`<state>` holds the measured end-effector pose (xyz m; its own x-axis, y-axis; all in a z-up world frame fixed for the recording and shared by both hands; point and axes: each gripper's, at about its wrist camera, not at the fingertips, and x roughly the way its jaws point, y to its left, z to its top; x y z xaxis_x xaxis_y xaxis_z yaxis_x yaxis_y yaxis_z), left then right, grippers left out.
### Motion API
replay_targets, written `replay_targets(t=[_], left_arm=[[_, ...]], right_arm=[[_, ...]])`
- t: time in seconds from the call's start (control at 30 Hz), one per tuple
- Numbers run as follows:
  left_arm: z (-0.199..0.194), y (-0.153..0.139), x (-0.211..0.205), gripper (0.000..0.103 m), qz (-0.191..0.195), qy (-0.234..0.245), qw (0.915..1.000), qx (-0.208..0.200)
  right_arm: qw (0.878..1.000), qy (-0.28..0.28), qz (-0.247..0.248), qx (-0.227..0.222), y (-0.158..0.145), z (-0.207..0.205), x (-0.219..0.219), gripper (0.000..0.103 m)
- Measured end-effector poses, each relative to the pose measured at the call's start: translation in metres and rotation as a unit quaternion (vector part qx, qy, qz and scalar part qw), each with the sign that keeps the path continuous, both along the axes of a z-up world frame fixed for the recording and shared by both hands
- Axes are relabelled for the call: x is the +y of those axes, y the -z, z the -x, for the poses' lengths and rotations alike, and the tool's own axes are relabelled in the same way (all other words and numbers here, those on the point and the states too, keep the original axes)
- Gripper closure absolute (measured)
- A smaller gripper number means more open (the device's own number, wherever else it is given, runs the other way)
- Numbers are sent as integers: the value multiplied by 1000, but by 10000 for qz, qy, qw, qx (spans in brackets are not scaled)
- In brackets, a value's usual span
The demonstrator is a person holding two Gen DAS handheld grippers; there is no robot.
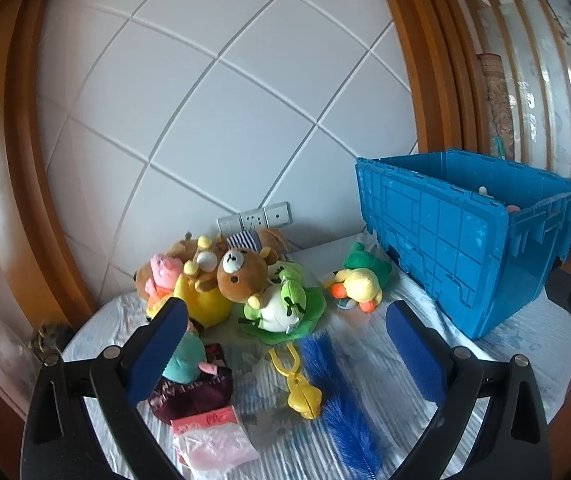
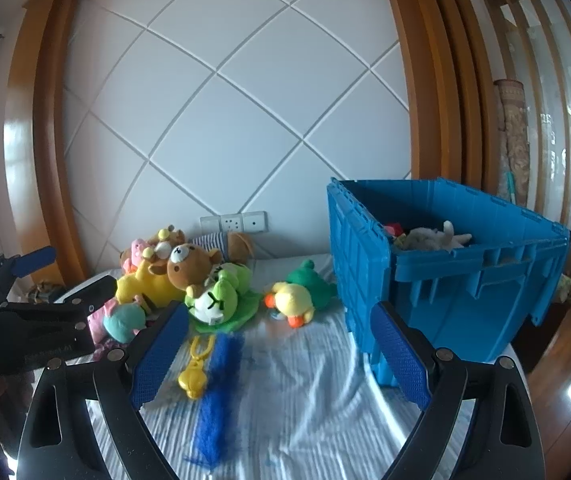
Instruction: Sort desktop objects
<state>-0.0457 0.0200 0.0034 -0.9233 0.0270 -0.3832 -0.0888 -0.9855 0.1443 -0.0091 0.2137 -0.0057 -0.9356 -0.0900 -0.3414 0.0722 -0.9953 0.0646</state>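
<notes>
Crate: one blue crate (image 2: 445, 280) at right on bed (image 2: 305, 380) | Toys: one plush pile (image 1: 221, 280) left, one duck (image 2: 291, 304) between | Left gripper (image 1: 285, 356), right gripper (image 2: 281, 356): fingers apart, empty.

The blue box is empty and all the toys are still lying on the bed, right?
Not quite. The blue box is not empty: the right wrist view shows a white fluffy toy and something red inside it. The rest holds: the brown bear, the yellow duck and the other toys lie on the bed.
</notes>
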Motion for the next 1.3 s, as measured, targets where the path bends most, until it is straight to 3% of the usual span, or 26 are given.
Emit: replay_targets(t=[0.2, 0.37, 0.63, 0.83, 1.07, 1.3], left_arm=[[1, 0, -4, 2, 55, 30, 10000, 30], [4, -4, -11, 2, -249, 115, 9996, -5], [-7, -7, -12, 0, -28, -113, 9989, 463], [-6, -5, -11, 0, -1, -87, 9991, 416], [-5, -7, -18, 0, -304, 100, 9986, 416], [-10, -10, -16, 0, -243, 97, 9984, 507]], right_arm=[[10000, -16, -17, 6, -1, 1, 0, 10], [10000, -23, -34, 43, -3, 1, -2, 10], [9999, -55, -37, 96, -5, 3, -4, 10], [9998, -97, -81, 135, -8, 3, -8, 10], [9999, -69, -58, 116, -7, 4, -8, 10], [9999, -61, -64, 147, -8, 3, -8, 10]])
